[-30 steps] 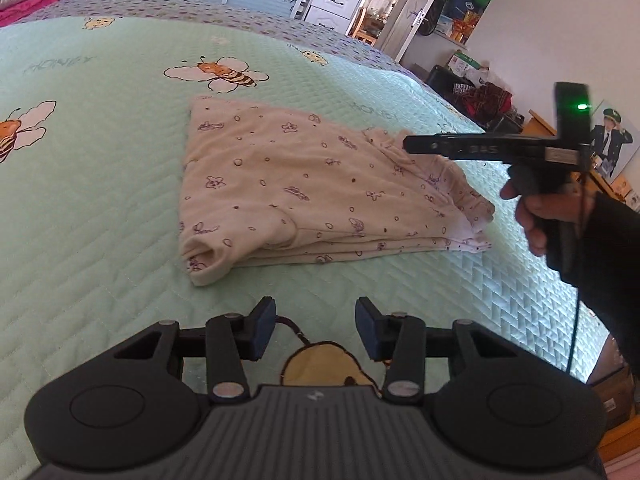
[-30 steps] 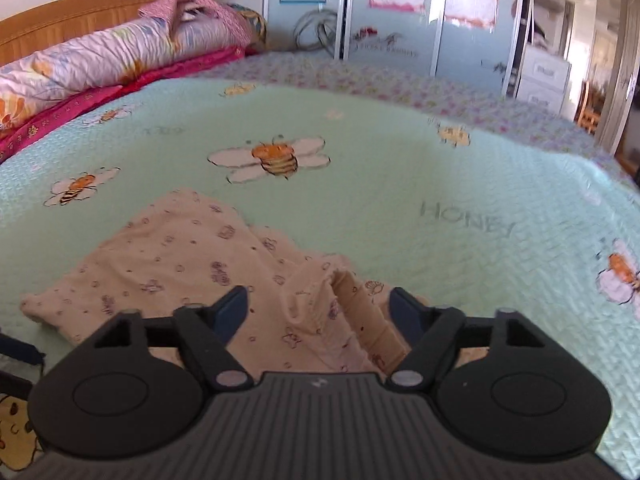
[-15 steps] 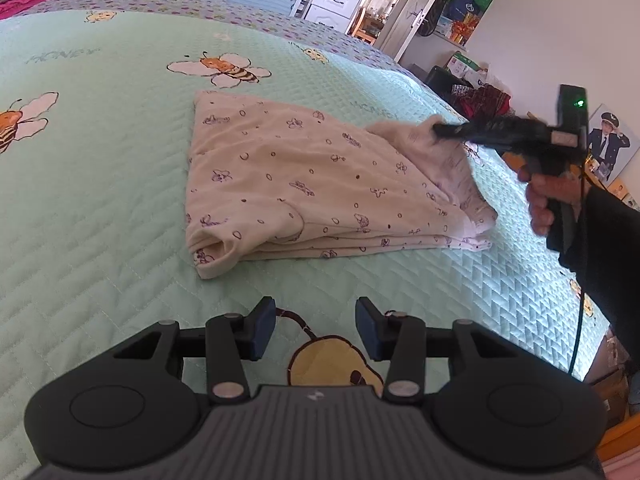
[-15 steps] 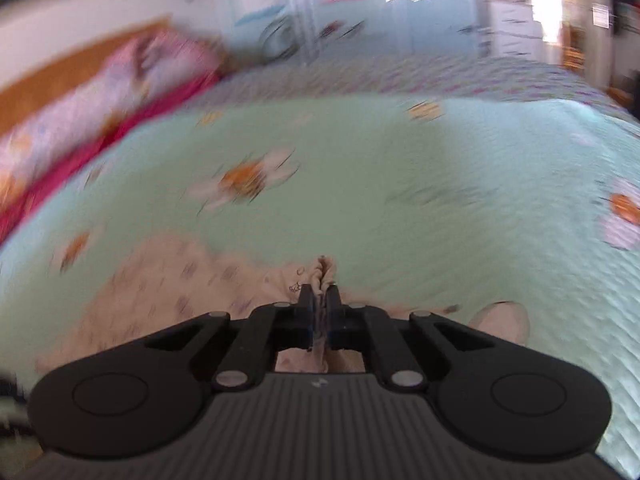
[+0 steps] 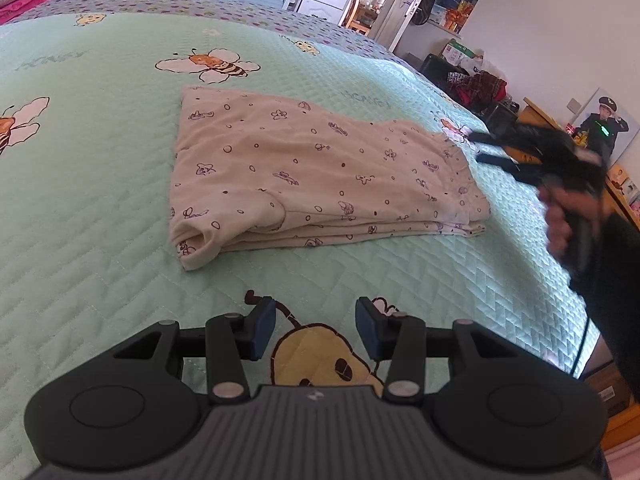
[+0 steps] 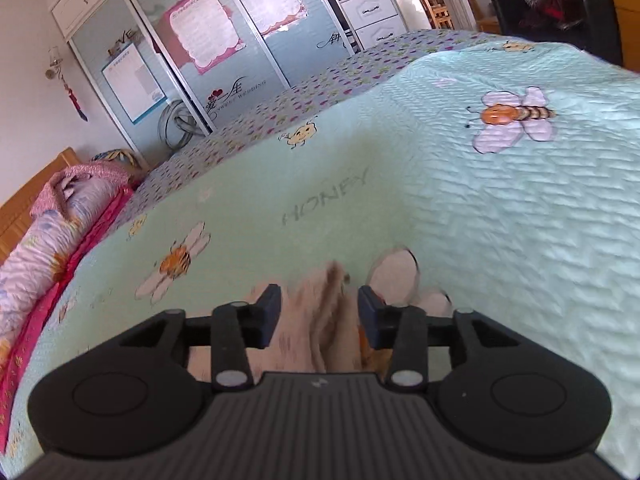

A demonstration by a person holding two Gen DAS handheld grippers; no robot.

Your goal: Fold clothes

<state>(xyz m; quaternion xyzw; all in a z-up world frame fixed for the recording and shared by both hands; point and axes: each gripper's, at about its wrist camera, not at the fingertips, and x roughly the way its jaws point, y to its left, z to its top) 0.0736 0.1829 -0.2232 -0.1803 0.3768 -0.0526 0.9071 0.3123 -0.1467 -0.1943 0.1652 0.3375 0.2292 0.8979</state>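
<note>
- Two hand-held black two-finger grippers are in use over a bed covered by a mint-green quilted bedspread (image 5: 100, 208) printed with cartoon bees and the word "HONEY".
- One cream-coloured folded cotton garment with small purple printed motifs (image 5: 304, 176) lies flat on the bedspread, near its middle, in several stacked layers; the layered edges show along the near side and at the right end.
- Left gripper (image 5: 316, 330): fingers spread wide, nothing between the blue pads (image 5: 262, 330). It hovers over bare bedspread above a yellow pear-shaped print (image 5: 320, 356), well short of the garment's near edge and not touching it.
- Right gripper (image 5: 480, 146): seen blurred in the left wrist view, held in a person's hand (image 5: 560, 216) with a dark sleeve (image 5: 616, 280), just beside the garment's right end. Its fingers stand apart.
- Right wrist view confirms this: the right gripper (image 6: 318, 318) is spread wide, with a blurred fold of the cream garment (image 6: 320, 320) lying between and below the pads. Neither pad visibly presses the cloth; contact cannot be determined because of blur.
- Background: pink and floral bedding (image 6: 52, 248) at the wooden headboard (image 6: 24, 204), and a wardrobe with pale blue sliding doors (image 6: 224, 52) beyond the bed.
</note>
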